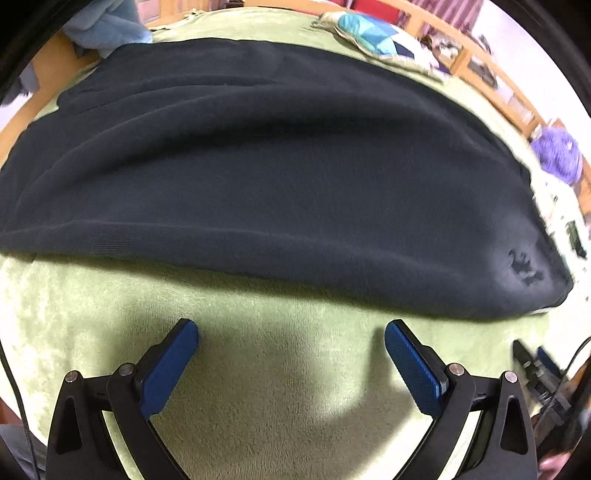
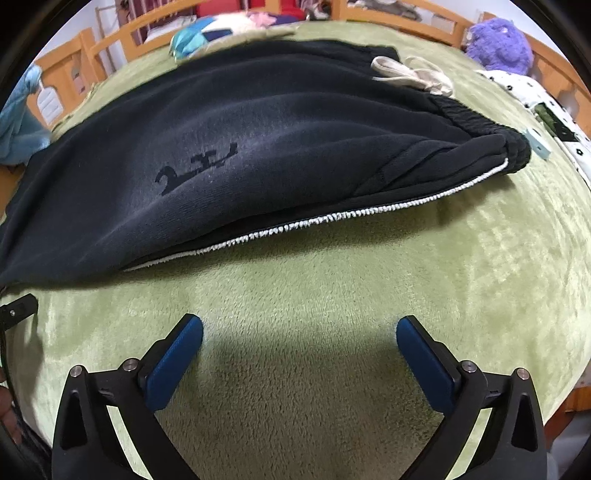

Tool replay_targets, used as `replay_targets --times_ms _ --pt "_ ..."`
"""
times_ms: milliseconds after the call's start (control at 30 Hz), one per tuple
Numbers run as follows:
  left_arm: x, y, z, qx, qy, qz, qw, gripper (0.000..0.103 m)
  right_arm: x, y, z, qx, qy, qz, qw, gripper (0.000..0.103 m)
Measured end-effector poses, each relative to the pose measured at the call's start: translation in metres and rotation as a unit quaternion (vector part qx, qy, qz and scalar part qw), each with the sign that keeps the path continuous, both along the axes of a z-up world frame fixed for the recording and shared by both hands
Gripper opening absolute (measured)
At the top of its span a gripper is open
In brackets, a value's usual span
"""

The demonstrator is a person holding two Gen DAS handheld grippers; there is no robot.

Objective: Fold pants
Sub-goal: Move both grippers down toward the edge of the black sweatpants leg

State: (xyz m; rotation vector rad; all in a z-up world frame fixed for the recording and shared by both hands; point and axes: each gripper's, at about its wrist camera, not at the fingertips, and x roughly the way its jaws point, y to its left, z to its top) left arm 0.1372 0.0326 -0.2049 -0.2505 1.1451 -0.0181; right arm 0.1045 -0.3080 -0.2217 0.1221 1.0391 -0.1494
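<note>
Dark navy pants (image 1: pixel 266 177) lie folded lengthwise on a green blanket (image 1: pixel 280 369), one leg on top of the other. In the right wrist view the pants (image 2: pixel 258 147) show a dark logo print (image 2: pixel 195 166), a white-stitched seam edge (image 2: pixel 332 216), an elastic waistband (image 2: pixel 480 125) at the right and a cream drawstring (image 2: pixel 410 74). My left gripper (image 1: pixel 291 332) is open and empty, just short of the pants' near edge. My right gripper (image 2: pixel 299 328) is open and empty over bare blanket (image 2: pixel 369 277), short of the seam edge.
A wooden bed rail (image 2: pixel 110 40) runs around the far side. A purple plush toy (image 2: pixel 498 40), a teal patterned cushion (image 1: pixel 373 37), a light blue cloth (image 1: pixel 107 26) and a white spotted cloth (image 2: pixel 535 96) lie at the bed's edges. The other gripper (image 1: pixel 539 373) shows at right.
</note>
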Motion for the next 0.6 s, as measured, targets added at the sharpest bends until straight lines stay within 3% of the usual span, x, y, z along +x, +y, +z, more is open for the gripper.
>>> replay_targets --times_ms 167,333,467,600 --pt "-0.011 0.036 0.013 -0.041 -0.03 0.028 0.9983 0.099 -0.001 -0.002 0.006 0.012 -0.007 0.012 1.0 0.101" --pt "-0.025 0.073 0.021 -0.062 -0.07 0.059 0.9939 0.099 -0.006 -0.027 0.021 0.068 -0.045 -0.025 0.996 0.078" --pt "-0.034 0.107 0.016 -0.082 -0.079 0.09 0.9895 0.099 -0.008 -0.05 0.031 0.126 -0.081 -0.058 0.987 0.078" --pt "-0.032 0.128 0.006 -0.098 -0.076 0.124 0.9844 0.099 -0.003 -0.062 0.03 0.155 -0.087 -0.072 0.981 0.078"
